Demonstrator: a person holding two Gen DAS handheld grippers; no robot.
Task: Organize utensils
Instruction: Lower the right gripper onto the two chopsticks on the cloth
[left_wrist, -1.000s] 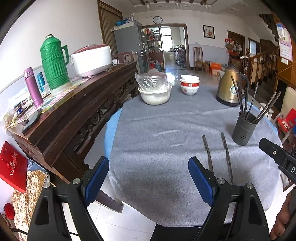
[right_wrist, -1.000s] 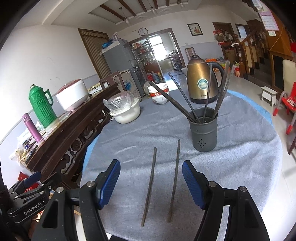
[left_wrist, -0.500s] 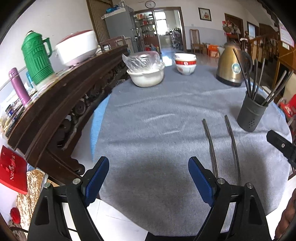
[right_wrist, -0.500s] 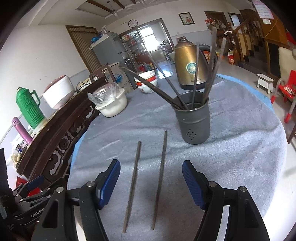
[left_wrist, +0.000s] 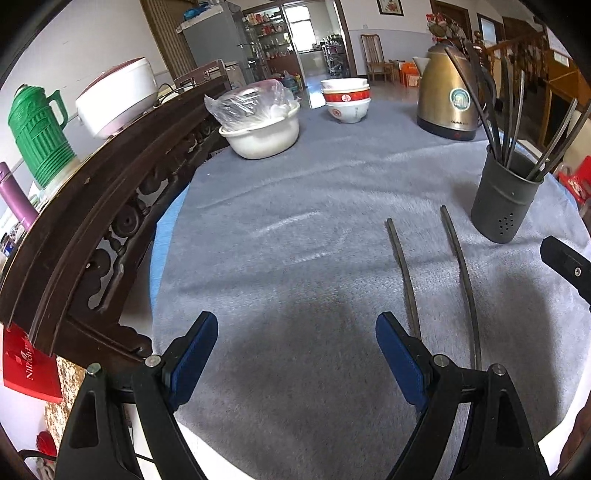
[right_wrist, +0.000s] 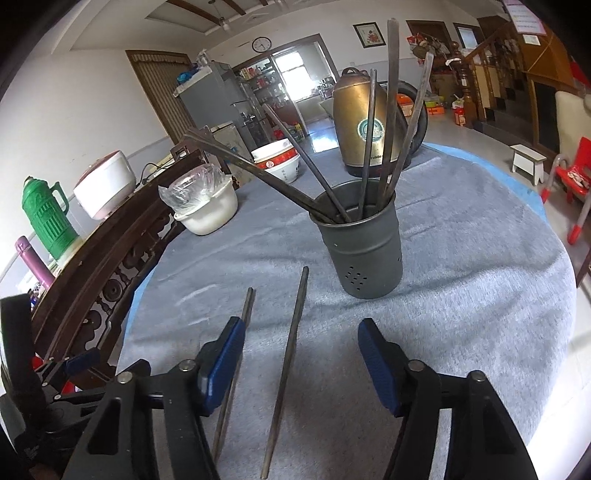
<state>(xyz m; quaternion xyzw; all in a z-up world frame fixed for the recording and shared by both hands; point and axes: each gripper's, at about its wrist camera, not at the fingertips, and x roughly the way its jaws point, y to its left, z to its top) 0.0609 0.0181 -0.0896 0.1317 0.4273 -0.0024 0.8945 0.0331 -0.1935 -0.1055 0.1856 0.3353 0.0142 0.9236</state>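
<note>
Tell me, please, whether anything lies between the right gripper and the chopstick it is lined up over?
Nothing visible does. The right gripper is open with the right-hand chopstick lying between its fingers on bare grey cloth. The other chopstick passes under the left finger, and the holder stands beyond the tips.

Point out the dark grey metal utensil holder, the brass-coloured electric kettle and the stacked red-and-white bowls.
Dark grey metal utensil holder (right_wrist: 364, 254): right wrist view, front wall.
Brass-coloured electric kettle (left_wrist: 448, 96): left wrist view, body by the round label.
Stacked red-and-white bowls (left_wrist: 346, 99): left wrist view, red band.
</note>
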